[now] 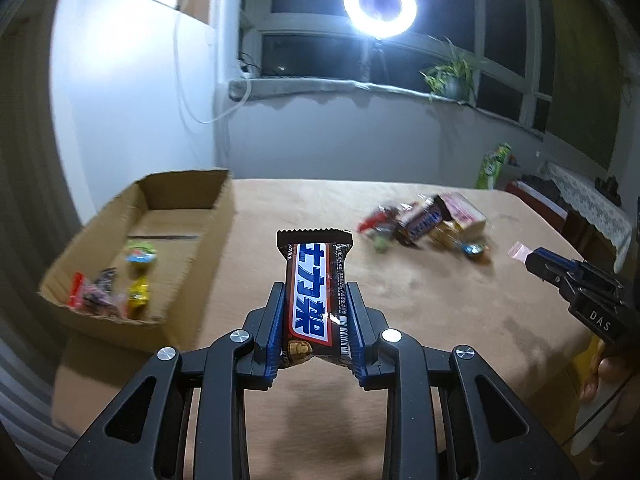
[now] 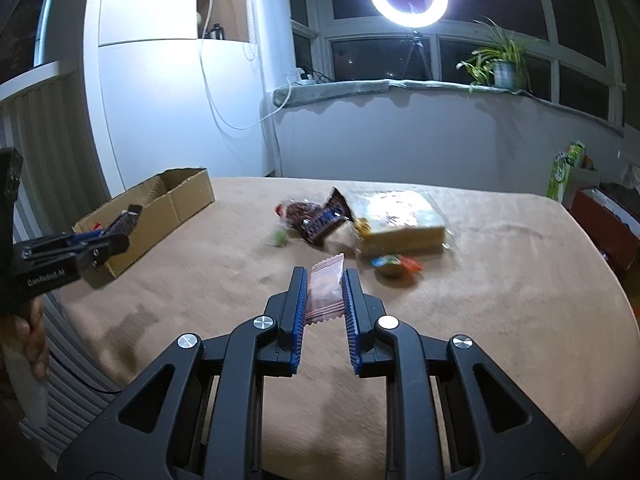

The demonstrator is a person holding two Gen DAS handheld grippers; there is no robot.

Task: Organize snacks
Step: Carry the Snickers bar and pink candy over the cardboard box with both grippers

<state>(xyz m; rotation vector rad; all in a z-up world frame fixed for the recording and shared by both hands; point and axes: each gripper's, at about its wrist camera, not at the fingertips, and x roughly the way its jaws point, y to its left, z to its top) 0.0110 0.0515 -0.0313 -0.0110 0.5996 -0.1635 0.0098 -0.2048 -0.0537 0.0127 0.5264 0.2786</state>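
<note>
Holding a bar (image 1: 316, 300) lengthwise, the left gripper (image 1: 316, 292) has the box (image 1: 224, 216) to its left — nearer than the right. Right gripper (image 2: 325, 276) — clamped on a pink packet (image 2: 326, 292).

A brown Snickers bar (image 1: 316, 300) with blue lettering on white stands lengthwise, raised above the table. A pink sachet (image 2: 326, 294) with crimped ends is likewise held up. The open cardboard box (image 1: 188, 240) holds several wrapped sweets (image 1: 112, 288); a loose snack pile (image 1: 432, 224) lies mid-table.

Left tongs (image 1: 316, 292), right tongs (image 2: 325, 280): black frames, blue ribbed pads, silver screws (white lettering on housings).
</note>
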